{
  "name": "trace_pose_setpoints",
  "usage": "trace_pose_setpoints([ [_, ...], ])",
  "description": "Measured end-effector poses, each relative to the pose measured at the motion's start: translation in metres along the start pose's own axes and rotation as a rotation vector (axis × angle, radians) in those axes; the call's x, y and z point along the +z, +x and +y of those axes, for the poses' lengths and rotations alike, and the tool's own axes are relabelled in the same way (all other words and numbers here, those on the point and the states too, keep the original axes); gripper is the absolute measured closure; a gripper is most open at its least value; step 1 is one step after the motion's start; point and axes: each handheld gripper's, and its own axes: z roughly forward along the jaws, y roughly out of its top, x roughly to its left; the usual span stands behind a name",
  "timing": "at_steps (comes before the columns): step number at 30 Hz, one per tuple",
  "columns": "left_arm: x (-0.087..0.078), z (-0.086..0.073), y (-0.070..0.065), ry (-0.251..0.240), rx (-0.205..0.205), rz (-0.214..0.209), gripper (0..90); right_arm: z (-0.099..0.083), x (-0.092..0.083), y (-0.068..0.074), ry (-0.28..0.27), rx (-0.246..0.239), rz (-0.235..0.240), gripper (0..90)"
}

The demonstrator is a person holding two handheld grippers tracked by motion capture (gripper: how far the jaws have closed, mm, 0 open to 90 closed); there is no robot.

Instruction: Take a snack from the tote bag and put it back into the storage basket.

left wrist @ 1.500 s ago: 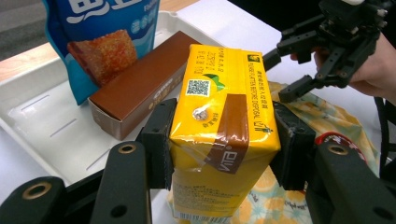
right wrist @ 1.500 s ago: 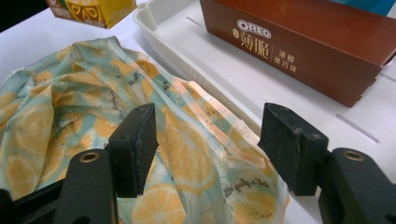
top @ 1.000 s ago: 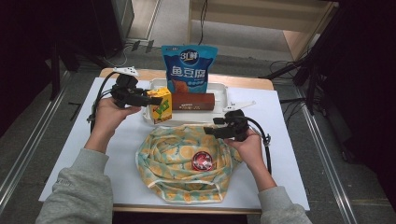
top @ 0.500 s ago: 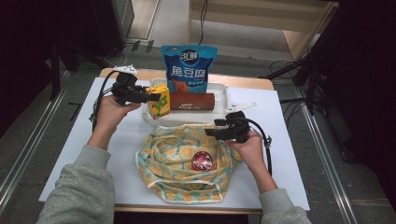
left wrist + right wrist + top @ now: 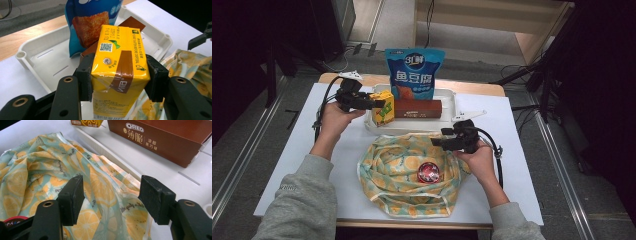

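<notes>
Already the left tool (image 5: pixel 377 104) was clamped on the yellow juice carton (image 5: pixel 385 109), its two black pads pressed flat against the carton's sides in the left gripper view (image 5: pixel 117 75), with the carton upright at the left end of the white tray (image 5: pixel 451 98), in the upper middle of the high view. Whether the carton's base rested on the tray floor or hung just above it could not be told. Behind it in the tray stood a blue snack bag (image 5: pixel 414 72), upright against the back rim, and a brown biscuit box (image 5: pixel 418 108) lay lengthwise just beside the carton. Lower in the frame, the orange-patterned cloth bag (image 5: pixel 407 172) lay spread on the worktop (image 5: pixel 522 165) in front of the tray, with one red round tin (image 5: pixel 428 172) lying on it, right of its middle. The right tool (image 5: pixel 439 143) hovered at the bag's upper right edge with its jaws apart and nothing between them; the right gripper view showed its pads above the cloth (image 5: pixel 107 202) without pinching it. Judging by this layout, the packing looked barely begun: one item sat with the bag, the carton was gripped, and the box and snack bag were untouched in the tray.
</notes>
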Motion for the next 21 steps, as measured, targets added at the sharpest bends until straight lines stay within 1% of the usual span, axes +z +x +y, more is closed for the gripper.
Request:
trace_pose_setpoints([
  [4,0.003,-0.001,0.004,-0.013,-0.007,0.0,50.5,0.0,0.0,0.0,0.0,0.0,0.001,37.4],
  [8,0.006,-0.002,0.006,-0.012,-0.002,0.02,50.6,0.0,0.0,0.0,0.001,0.001,0.002,37.4],
  [12,0.009,-0.004,0.008,-0.008,0.001,0.014,50.6,0.0,0.0,0.0,0.001,0.0,0.002,37.4],
  [17,0.013,-0.006,0.01,-0.006,0.0,0.032,50.6,-0.001,0.0,0.0,0.003,0.0,0.003,37.3],
  [19,0.014,-0.008,0.011,-0.006,-0.004,0.036,50.6,-0.001,0.0,0.0,0.004,0.0,0.004,37.3],
  [21,0.015,-0.009,0.013,-0.007,-0.017,0.029,50.6,-0.001,0.0,0.0,0.006,0.0,0.005,37.3],
])
